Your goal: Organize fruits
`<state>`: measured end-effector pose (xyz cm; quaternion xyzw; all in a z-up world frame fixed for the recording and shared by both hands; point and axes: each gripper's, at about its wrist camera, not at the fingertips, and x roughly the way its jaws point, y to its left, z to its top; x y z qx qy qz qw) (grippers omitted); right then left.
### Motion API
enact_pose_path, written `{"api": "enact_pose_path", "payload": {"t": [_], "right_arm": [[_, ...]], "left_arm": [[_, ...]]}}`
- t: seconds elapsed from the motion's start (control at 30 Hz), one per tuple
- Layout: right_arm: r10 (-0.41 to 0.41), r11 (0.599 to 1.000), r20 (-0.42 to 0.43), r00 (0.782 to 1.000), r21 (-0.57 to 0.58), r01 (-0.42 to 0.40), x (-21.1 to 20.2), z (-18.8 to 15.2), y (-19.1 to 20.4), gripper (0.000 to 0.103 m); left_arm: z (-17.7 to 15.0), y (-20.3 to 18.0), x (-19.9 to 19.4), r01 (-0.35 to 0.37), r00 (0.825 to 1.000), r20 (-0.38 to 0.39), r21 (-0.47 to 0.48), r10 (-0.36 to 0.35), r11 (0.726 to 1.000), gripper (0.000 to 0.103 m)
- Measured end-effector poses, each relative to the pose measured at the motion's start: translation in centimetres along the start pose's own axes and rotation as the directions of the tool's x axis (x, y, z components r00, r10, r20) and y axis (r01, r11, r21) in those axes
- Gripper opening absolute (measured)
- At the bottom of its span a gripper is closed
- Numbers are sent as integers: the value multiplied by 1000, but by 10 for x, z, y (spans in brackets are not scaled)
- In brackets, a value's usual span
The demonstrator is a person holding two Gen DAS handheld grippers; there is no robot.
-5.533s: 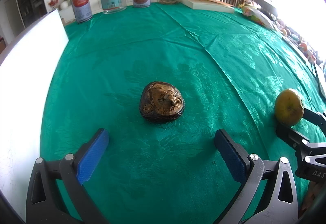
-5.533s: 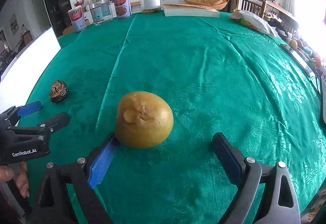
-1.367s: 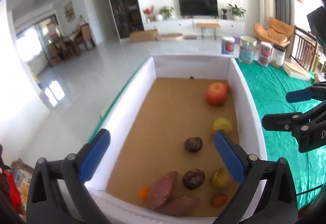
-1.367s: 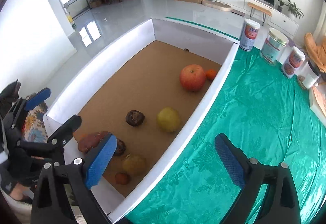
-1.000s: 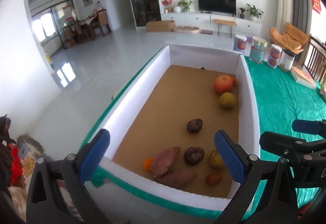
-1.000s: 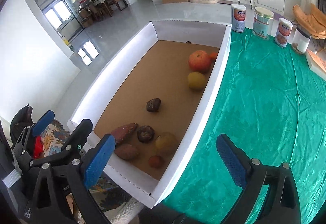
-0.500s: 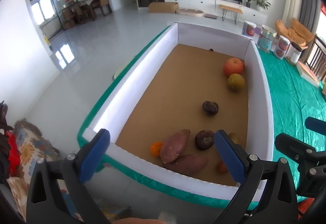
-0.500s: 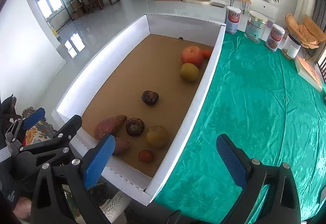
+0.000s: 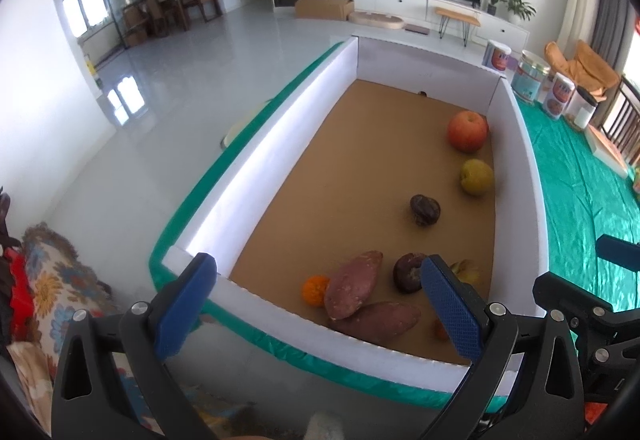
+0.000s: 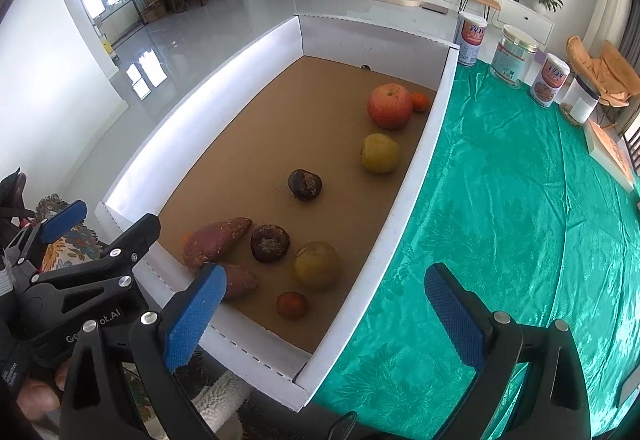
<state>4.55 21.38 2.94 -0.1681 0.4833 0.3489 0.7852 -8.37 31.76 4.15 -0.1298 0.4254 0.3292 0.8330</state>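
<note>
White-walled box (image 10: 416, 176) at table edge, beside green tablecloth (image 10: 520, 220); far and left part of brown floor bare. Contents counted: one red apple (image 10: 390, 105), two yellow pears (image 10: 380, 153) (image 10: 316, 264), two dark round fruits (image 10: 305, 184) (image 10: 270, 243), two sweet potatoes (image 10: 216, 241) (image 10: 238, 281), three small orange fruits. Left gripper (image 9: 316, 304) and right gripper (image 10: 324, 312) above near wall, jaws spread wide, empty. Four canisters at cloth's far edge.
</note>
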Motion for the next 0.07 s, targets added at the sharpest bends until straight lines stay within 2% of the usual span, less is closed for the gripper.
{"api": "enact_pose_path", "payload": {"t": [0.07], "right_arm": [[-2,1000,2,1000,-3,2,0,0,2,99]], "left_arm": [[-1,0,0,-6,1000,0,5,6,1000,102]]}}
